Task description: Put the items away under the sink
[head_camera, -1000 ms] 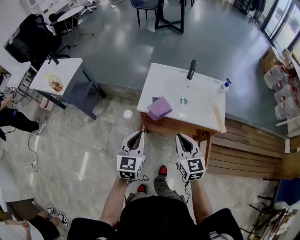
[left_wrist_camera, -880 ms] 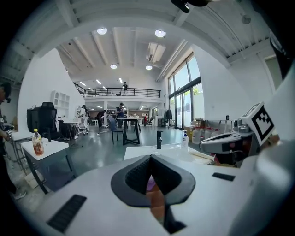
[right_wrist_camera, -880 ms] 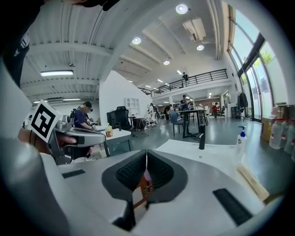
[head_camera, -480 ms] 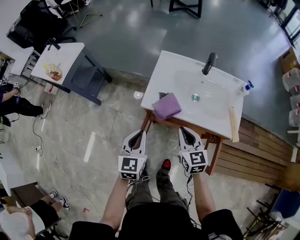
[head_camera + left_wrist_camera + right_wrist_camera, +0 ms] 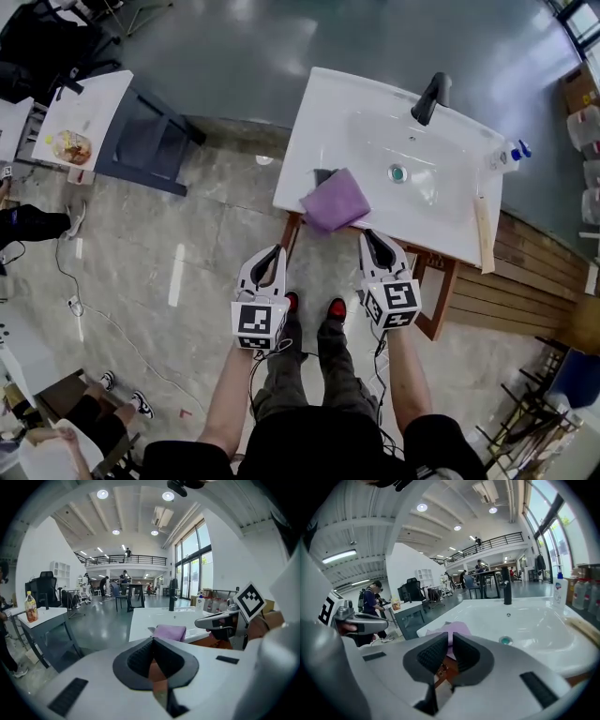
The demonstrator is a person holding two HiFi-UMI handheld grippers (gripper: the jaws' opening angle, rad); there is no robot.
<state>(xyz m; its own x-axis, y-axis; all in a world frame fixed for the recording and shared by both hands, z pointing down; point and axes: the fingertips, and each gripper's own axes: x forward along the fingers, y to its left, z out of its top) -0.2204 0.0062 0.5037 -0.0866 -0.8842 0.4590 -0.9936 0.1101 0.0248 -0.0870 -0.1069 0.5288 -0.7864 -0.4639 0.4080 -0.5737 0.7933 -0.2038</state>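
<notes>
Hovering before the glossy white rectangular sink [image 5: 323, 122], left gripper [image 5: 274, 253] and right gripper [image 5: 370, 237] both have ribbed black jaws pressed together, empty; the soft folded purple cloth [image 5: 336, 200] lies on its front-left corner.

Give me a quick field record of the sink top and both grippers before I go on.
sink: white basin on a wooden stand, black faucet at the back
purple cloth: front left corner of the sink top, partly over a dark flat thing
bottle: blue cap, at the right edge
wooden stick: lies along the right rim
left gripper: jaws together, empty, short of the sink
right gripper: jaws together, empty, just short of the cloth
</notes>
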